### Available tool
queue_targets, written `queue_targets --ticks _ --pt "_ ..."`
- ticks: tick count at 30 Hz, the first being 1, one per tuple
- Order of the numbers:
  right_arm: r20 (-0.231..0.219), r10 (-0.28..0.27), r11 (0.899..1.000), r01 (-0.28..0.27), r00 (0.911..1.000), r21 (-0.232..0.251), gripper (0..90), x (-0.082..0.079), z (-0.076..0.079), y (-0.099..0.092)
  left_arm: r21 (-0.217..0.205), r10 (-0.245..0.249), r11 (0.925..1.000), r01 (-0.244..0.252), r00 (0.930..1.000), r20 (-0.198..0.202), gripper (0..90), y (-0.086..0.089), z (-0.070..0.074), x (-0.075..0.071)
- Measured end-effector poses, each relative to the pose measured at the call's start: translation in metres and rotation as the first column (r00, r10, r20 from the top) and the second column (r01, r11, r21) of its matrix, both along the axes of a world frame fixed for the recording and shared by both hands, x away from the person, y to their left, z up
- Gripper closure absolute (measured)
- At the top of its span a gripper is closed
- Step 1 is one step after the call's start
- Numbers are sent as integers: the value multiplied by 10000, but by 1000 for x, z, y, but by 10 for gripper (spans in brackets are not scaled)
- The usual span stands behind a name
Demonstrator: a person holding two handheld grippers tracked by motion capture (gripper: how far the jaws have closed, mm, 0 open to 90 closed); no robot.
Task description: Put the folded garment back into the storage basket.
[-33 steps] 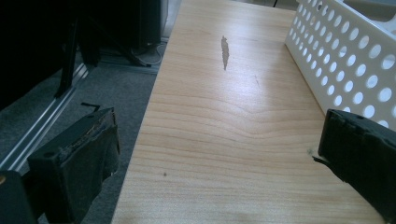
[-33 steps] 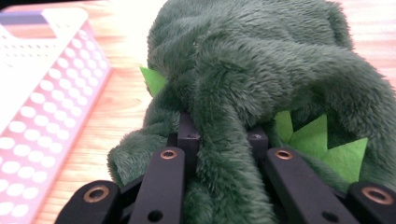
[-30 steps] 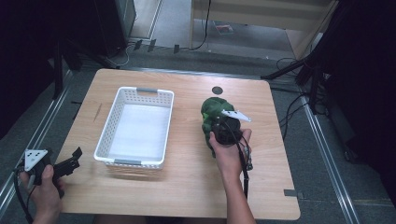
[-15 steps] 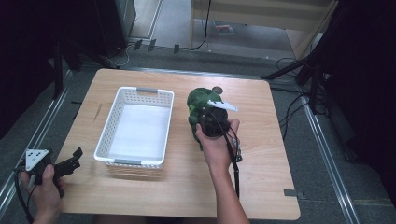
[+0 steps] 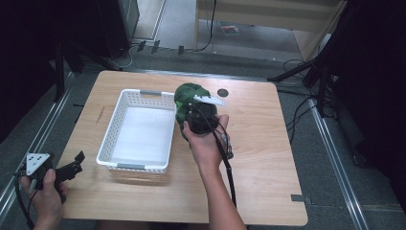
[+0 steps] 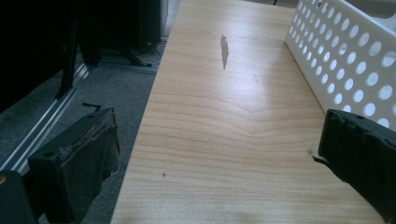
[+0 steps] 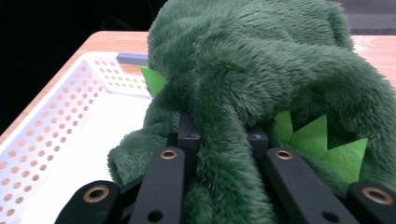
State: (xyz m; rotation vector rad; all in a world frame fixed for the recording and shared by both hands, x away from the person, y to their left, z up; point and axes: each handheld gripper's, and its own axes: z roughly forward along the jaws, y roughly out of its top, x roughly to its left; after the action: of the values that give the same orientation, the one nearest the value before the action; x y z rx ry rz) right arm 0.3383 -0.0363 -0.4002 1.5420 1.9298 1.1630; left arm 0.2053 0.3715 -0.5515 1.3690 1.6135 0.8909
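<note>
Green and furry, the soft plush toy (image 7: 261,88) sits pinched in my right gripper (image 5: 200,120), held at the right rim of the white perforated plastic basket (image 5: 125,119). My left gripper (image 5: 64,171) hangs spread and empty off the light wooden table (image 5: 268,158)'s near-left corner.

Basket (image 5: 141,132) sits left of centre on the table (image 5: 268,158). Plush toy (image 5: 186,98) hangs at the basket's far right corner, clamped in the right gripper (image 5: 198,117). Left gripper (image 5: 72,167) sits at the table's near-left edge, apart from the basket.
</note>
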Motion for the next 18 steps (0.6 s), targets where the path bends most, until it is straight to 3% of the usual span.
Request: queue_targets --ticks 18 --pt "60 791 9965 -792 9969 250 766 3 12 59 97 6 10000 -6 10000 -19 0 -1 0 0"
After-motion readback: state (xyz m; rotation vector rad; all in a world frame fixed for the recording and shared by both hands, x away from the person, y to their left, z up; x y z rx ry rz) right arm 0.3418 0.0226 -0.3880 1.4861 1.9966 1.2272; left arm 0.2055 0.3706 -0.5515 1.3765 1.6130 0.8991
